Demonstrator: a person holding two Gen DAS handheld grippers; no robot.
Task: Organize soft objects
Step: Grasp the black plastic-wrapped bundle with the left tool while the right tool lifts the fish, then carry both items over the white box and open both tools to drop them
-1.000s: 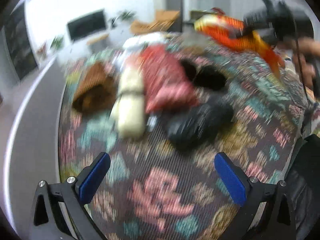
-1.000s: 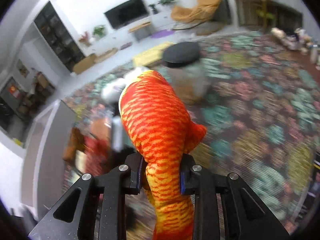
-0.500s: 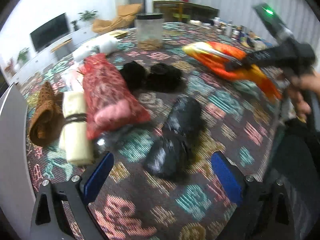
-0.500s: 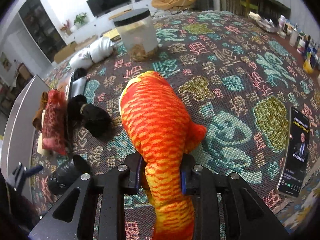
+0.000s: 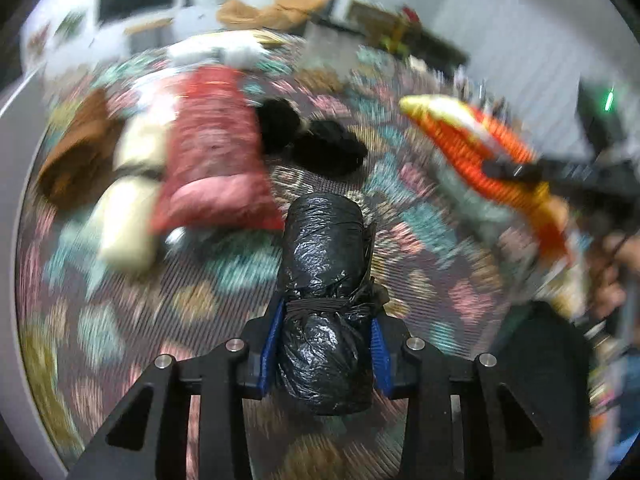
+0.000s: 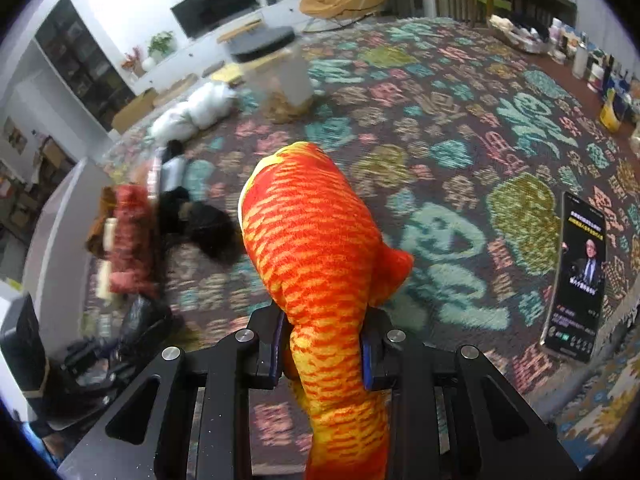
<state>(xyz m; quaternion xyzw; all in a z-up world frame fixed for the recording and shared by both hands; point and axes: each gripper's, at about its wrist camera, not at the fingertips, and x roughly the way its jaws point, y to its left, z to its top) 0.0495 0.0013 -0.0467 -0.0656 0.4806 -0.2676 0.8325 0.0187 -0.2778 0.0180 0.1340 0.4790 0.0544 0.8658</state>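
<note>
Left hand-held gripper (image 5: 323, 344), open before, now clamps black bundle (image 5: 324, 280).

Left wrist view: motion blur smears the red mesh bundle (image 5: 212, 160), cream roll (image 5: 128, 196) and brown item (image 5: 76, 152); their details are unreadable. The black bag (image 5: 324, 280) hides the inner faces of the left gripper's fingers (image 5: 270, 344). Right wrist view: the orange plush fish (image 6: 316, 256) runs off the bottom edge; the jar (image 6: 280, 72) is blurred.

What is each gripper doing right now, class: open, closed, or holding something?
Left gripper: closed on the black plastic-wrapped bundle.
Right gripper: closed on the orange plush fish.
</note>
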